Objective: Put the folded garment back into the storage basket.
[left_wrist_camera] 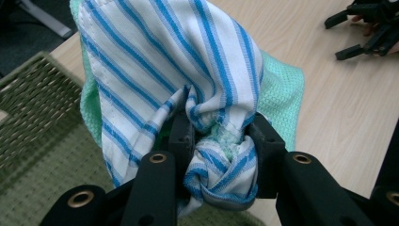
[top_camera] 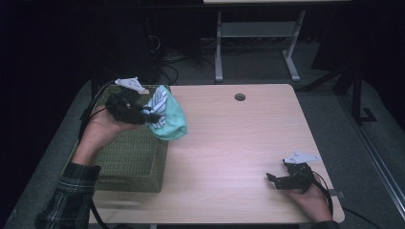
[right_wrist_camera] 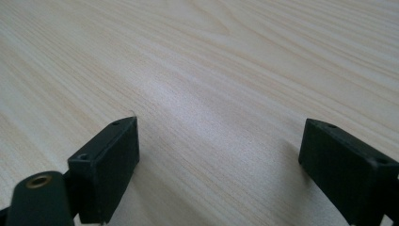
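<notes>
Bunched striped cloth pinched in the left gripper, right at the basket's edge

Black jaws of the left gripper (left_wrist_camera: 221, 141) stand part-closed on a wad of cloth (left_wrist_camera: 188, 70), a white towel with blue stripes wrapped over a mint-green one, gathered into a knot between the pads so both layers lift together and hang as one bundle. In the high view the cloth (top_camera: 166, 117) hangs off the table's (top_camera: 239, 143) surface, between the woven green basket (top_camera: 131, 157) at the left edge and the bare wood, most likely so it can pass from one to the other. The right gripper (top_camera: 279, 180) rests low at the table's near right corner, well apart from the cloth, its jaws spread wide over bare wood, holding nothing, probably waiting its turn.
</notes>
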Motion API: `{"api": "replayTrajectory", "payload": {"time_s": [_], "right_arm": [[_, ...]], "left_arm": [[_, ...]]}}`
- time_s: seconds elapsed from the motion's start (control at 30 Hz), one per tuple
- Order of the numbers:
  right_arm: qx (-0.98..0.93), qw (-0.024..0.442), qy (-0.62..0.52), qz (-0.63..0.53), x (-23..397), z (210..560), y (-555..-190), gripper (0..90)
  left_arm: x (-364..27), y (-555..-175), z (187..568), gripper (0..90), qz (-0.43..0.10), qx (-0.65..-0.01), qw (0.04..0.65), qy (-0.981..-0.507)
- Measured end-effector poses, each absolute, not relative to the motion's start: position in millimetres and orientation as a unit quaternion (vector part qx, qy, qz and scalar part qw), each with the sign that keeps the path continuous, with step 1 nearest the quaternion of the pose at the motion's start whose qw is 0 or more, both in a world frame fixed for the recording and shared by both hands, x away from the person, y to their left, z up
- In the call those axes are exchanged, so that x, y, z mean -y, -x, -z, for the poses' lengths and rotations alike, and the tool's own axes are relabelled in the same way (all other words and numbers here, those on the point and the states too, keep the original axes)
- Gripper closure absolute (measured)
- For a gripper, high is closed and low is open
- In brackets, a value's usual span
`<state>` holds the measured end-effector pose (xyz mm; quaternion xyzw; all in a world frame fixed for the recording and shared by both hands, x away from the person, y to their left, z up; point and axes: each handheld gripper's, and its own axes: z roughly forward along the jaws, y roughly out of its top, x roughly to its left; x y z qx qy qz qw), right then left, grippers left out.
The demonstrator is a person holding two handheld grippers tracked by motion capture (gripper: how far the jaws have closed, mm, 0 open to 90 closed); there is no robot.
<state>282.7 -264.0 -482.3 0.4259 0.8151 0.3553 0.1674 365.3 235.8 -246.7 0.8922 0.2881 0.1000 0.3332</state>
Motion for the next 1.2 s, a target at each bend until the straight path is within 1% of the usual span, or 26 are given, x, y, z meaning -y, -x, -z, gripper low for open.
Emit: {"api": "replayTrajectory", "payload": {"time_s": [0.63, 0.93, 1.2], "right_arm": [[-0.815, 0.167, -0.426, -0.355, 263.9, 482.3, -282.6, 12.2], [-0.815, 0.168, -0.426, -0.355, 263.9, 482.3, -282.7, 12.2], [-0.815, 0.167, -0.426, -0.355, 263.9, 482.3, -282.6, 12.2]], "left_arm": [[-289.1, -364.5, 265.1, 66.9, -0.111, -0.361, 0.33, -0.865], [-311.2, -366.0, 284.2, 66.9, -0.109, -0.391, 0.32, -0.856], [-323.1, -368.1, 302.2, 66.8, -0.1, -0.411, 0.316, -0.849]]}}
